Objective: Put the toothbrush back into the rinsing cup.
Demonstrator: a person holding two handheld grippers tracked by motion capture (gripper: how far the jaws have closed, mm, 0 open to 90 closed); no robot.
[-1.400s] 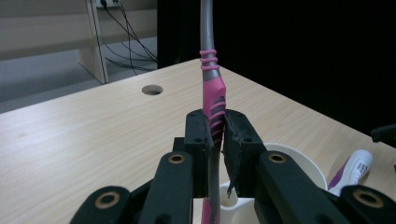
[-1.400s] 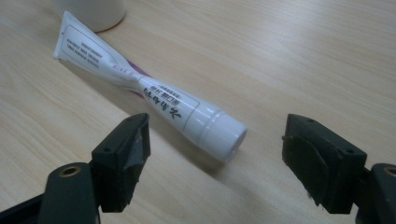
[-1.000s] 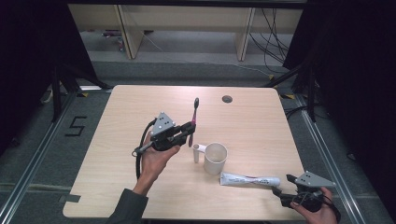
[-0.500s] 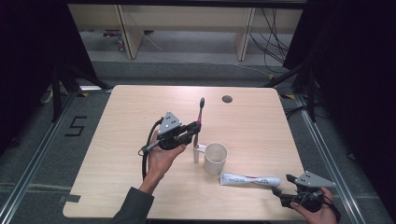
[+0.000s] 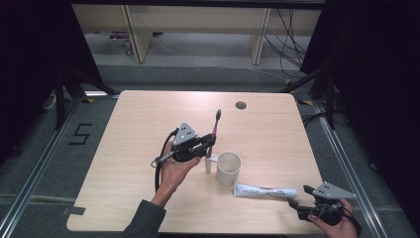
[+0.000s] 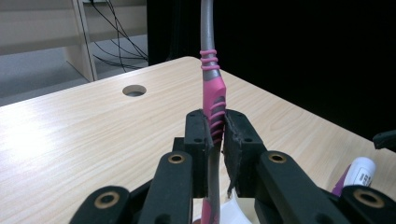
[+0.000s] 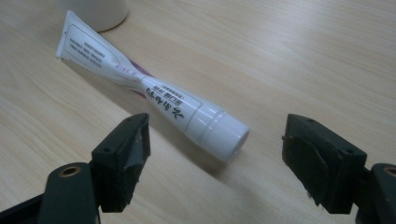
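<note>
Toothbrush point(image 5: 215, 127) is pinched upright in your left gripper point(image 5: 207, 144) above mid-desk point(image 5: 133, 129), beside the cup point(image 5: 229, 167). Keep it vertical and centre it over the cup's mouth before lowering. Your right gripper point(image 5: 303, 196) sits spread near the toothpaste tube point(image 5: 265, 190) by the desk's front right corner.

Over the last second the left hand-held gripper point(image 5: 207, 144), clamped on the pink and grey toothbrush point(image 5: 215, 127), travelled to the person's right across the tabletop point(image 5: 138, 124) and drew close to the white cup point(image 5: 229, 167). The toothbrush went with it, its dark head shifting rightward toward the round hole point(image 5: 240, 105) near the far edge. The left hand point(image 5: 176, 166) and forearm reached further in from the bottom of the high view, following that move
</note>
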